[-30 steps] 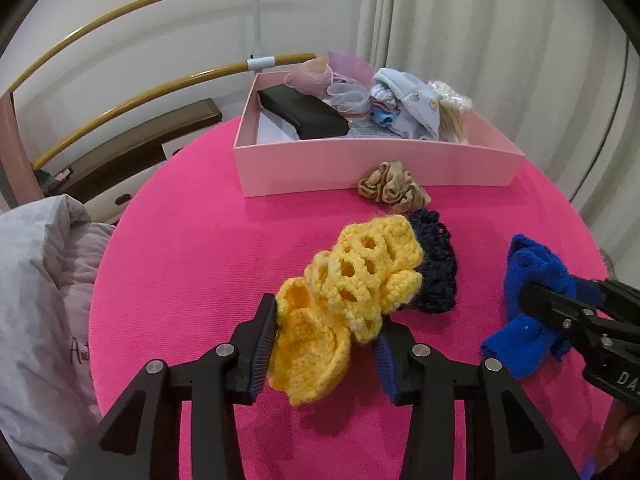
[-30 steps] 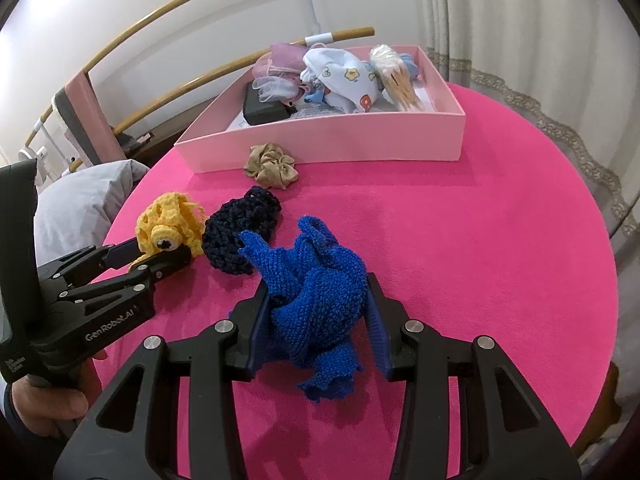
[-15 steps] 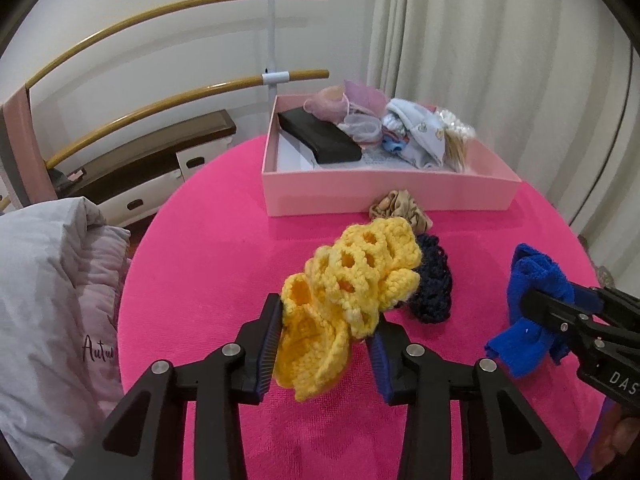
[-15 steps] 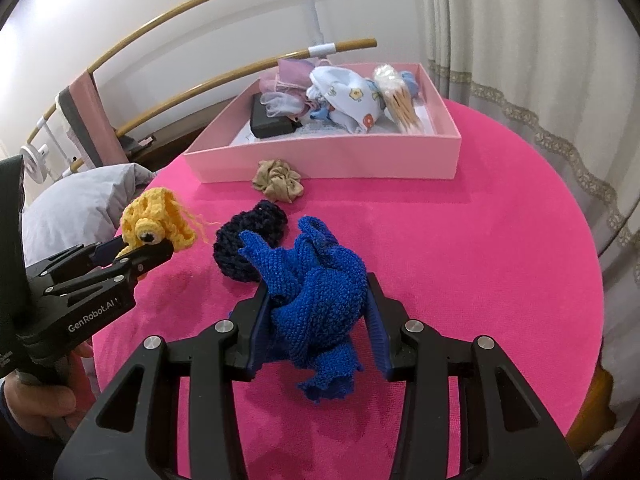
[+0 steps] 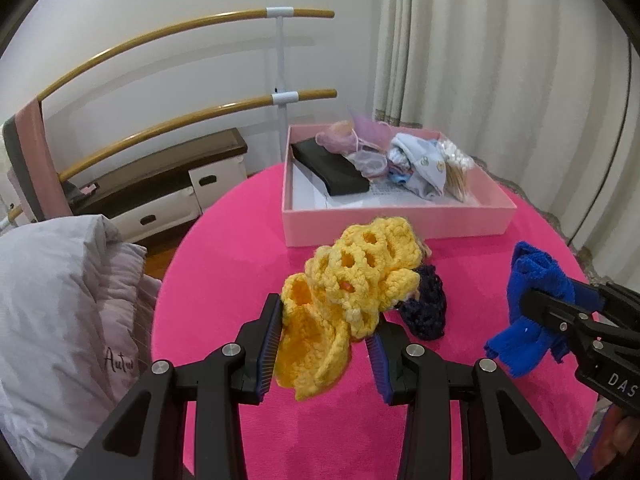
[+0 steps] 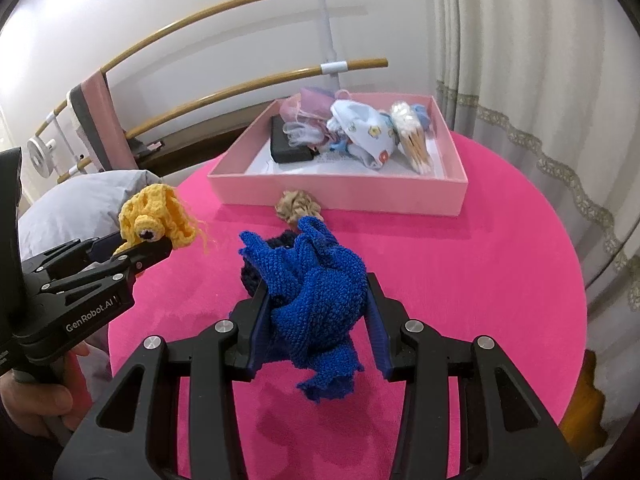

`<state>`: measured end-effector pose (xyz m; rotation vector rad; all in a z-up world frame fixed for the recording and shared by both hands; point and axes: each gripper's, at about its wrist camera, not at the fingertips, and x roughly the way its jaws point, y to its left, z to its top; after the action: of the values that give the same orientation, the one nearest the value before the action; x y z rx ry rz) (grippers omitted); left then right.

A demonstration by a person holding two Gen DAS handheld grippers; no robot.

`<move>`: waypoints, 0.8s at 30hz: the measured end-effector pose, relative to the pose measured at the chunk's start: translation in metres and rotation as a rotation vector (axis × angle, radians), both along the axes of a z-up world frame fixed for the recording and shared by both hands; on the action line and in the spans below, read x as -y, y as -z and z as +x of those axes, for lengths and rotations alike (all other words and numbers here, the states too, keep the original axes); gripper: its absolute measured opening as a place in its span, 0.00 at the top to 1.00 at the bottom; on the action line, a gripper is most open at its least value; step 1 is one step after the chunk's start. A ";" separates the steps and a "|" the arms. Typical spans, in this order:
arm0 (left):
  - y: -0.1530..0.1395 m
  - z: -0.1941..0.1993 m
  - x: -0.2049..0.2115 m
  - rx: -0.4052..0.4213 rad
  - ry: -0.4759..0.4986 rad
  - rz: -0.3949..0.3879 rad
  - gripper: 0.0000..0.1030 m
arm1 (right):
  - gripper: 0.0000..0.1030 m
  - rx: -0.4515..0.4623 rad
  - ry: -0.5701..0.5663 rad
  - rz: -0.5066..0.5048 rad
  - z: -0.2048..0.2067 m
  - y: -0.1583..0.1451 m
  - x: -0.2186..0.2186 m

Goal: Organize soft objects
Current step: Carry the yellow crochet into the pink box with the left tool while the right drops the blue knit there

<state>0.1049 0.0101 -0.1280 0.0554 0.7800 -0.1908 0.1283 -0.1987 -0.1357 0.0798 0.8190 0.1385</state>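
Both tools are loaded and lifted off the pink desk (image 6: pixel 500 264). The left tool (image 5: pixel 326 338) is clamped on a yellow crochet piece (image 5: pixel 352 280), which bulges out above its jaws; the right tool (image 6: pixel 316 320) is pinched around a blue knitted piece (image 6: pixel 316 292), with a loose tail hanging below. Ahead of both sits the pink box (image 6: pixel 340 196), already holding a black case (image 5: pixel 330 164), a flowered white cloth (image 6: pixel 368 130) and other soft bits crowded toward its far side. A dark navy crochet piece (image 5: pixel 426 304) and a tan scrunchie (image 6: pixel 298 206) lie on the desk just in front of the box.

The step in hand looks like carrying both pieces to the box. To do it well, I'd bring each tool clear over the near wall before letting go — the dangling blue tail could catch the rim. The open floor near the front wall seems the best landing spot, one piece at a time, so neither lands half out.
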 end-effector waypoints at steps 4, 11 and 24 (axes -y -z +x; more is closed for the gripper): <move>-0.016 -0.002 -0.001 0.029 -0.011 0.004 0.64 | 0.62 0.035 -0.009 -0.015 0.006 -0.017 -0.002; -0.051 0.007 -0.004 0.097 -0.014 -0.007 0.64 | 0.62 0.111 -0.009 -0.045 0.035 -0.056 0.005; -0.086 0.081 -0.001 0.129 -0.009 -0.073 0.64 | 0.62 0.112 -0.036 -0.024 0.122 -0.087 0.008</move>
<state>0.1856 0.0109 -0.0420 -0.0047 0.6447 -0.2046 0.2498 -0.2069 -0.0489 0.0347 0.7107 0.1660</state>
